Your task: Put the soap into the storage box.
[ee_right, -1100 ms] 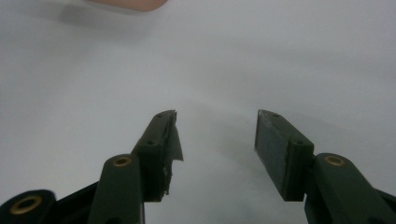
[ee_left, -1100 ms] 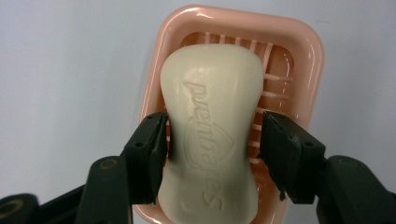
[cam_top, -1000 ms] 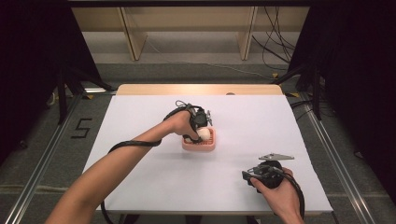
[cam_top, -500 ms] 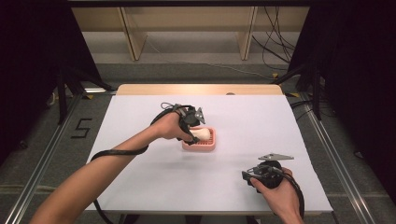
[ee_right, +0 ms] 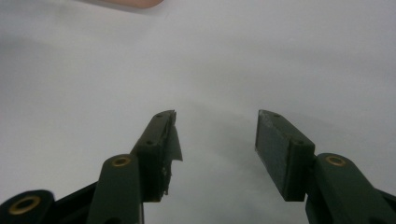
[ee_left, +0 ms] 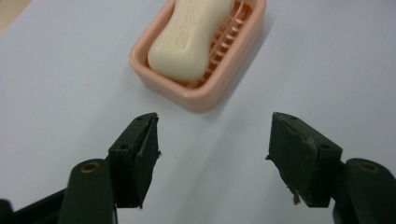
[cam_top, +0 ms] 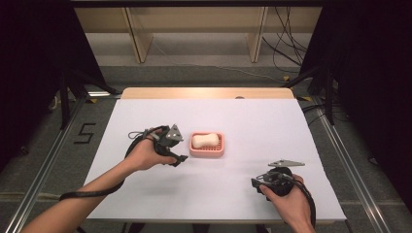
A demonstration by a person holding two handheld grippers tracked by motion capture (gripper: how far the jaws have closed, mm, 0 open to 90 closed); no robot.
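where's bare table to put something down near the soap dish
Free: the white table beyond the pink ribbed plastic soap dish, and the stretch right of it above the right claw. Crowded: the dish's left side, where the open left claw sits close.

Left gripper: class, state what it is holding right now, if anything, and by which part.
Nothing. The left gripper is open and empty on the near side of the pink soap dish; the soap bar lies in the dish, untouched.

Cream soap bar [cam_top: 204,141], ribbed pink soap dish [cam_top: 208,152], white table [cam_top: 252,126], black left hand-held gripper [ee_left: 212,140]
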